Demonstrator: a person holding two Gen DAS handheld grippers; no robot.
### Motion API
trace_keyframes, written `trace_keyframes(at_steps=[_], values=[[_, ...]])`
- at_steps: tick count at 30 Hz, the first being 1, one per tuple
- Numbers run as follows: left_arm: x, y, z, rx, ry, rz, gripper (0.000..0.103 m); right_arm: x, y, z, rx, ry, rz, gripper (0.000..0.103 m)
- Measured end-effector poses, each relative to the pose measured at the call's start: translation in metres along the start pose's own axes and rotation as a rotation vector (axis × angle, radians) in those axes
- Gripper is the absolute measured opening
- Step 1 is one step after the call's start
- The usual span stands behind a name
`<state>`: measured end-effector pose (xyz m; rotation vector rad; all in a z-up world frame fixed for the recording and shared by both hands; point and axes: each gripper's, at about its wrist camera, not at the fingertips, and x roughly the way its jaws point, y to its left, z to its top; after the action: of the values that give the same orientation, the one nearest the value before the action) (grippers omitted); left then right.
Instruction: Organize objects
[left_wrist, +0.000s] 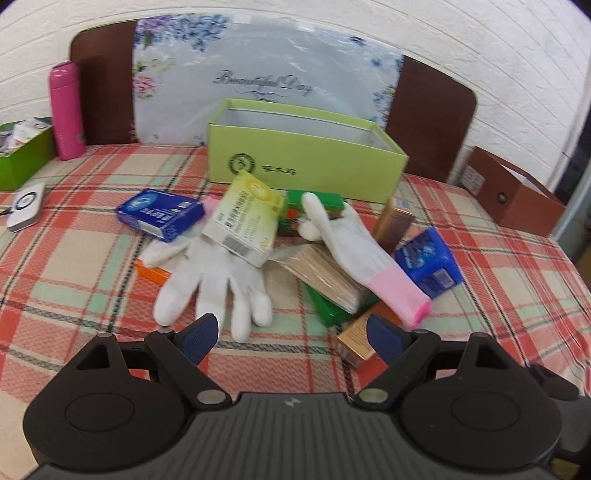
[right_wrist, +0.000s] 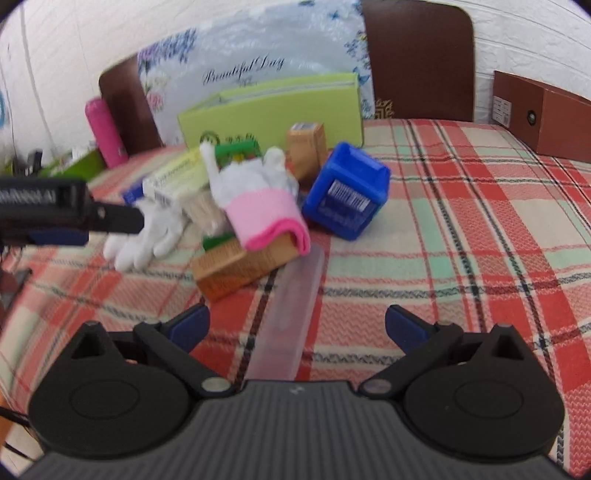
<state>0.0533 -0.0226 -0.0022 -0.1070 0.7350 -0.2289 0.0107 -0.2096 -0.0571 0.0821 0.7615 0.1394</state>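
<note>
On the plaid bedcover, both grippers face one heap of small goods.

Left gripper (left_wrist: 291, 339): jaws spread wide, nothing between them; white glove (left_wrist: 218, 284) lies just ahead at 12 o'clock of the jaws.
Right gripper (right_wrist: 297, 326): jaws spread wide, gripping nothing; a clear plastic strip (right_wrist: 291, 314) lies on the cloth between the jaws, not pinched.
Heap, left view: yellow-white carton (left_wrist: 245, 218) rests on the white glove; pink-cuffed glove (left_wrist: 354, 251) drapes over a packet of wooden sticks (left_wrist: 325, 273) at 1 o'clock; blue carton (left_wrist: 160, 214) at 10 o'clock; blue pack (left_wrist: 428, 262) at 2 o'clock.
Destination: green open box (left_wrist: 306, 158) stands behind the heap at 12 o'clock, judged the likely container.
Step in hand: approach for a first pick, judged.
Technique: take a top item first; lifting the white glove would tip the carton resting on it. Centre the jaws across a carton's narrow faces before closing.
Caution: soft gloves can snag neighbouring items.
</note>
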Motion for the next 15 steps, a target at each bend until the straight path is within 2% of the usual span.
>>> trace_keyframes(at_steps=[2, 5, 6, 7, 8, 10, 12, 14, 15], values=[[0.001, -0.004, -0.003, 0.042, 0.003, -0.030, 0.091, 0.006, 0.006, -0.004, -0.038, 0.005, -0.008, 0.094], [0.003, -0.009, -0.007, 0.068, 0.004, -0.117, 0.091, 0.007, 0.010, -0.007, -0.105, -0.012, -0.050, 0.073], [0.005, -0.011, -0.007, 0.062, 0.011, -0.156, 0.091, 0.004, 0.008, -0.007, -0.101, -0.018, -0.040, 0.051], [0.007, -0.012, -0.006, 0.055, 0.019, -0.190, 0.091, 0.001, 0.004, -0.006, -0.081, -0.020, -0.030, 0.033], [0.011, -0.015, -0.005, 0.051, 0.029, -0.221, 0.091, -0.002, -0.001, -0.006, -0.063, -0.016, -0.030, 0.029], [0.022, -0.022, -0.004, 0.057, 0.048, -0.250, 0.088, -0.008, -0.011, -0.007, -0.049, -0.014, -0.043, 0.027], [0.035, -0.028, -0.004, 0.078, 0.065, -0.257, 0.082, -0.016, -0.019, -0.012, -0.038, -0.012, -0.053, 0.027], [0.049, -0.034, -0.005, 0.098, 0.094, -0.257, 0.071, -0.024, -0.025, -0.017, -0.026, -0.010, -0.063, 0.027], [0.056, -0.036, -0.006, 0.104, 0.110, -0.252, 0.071, -0.028, -0.027, -0.019, -0.016, -0.007, -0.064, 0.027]])
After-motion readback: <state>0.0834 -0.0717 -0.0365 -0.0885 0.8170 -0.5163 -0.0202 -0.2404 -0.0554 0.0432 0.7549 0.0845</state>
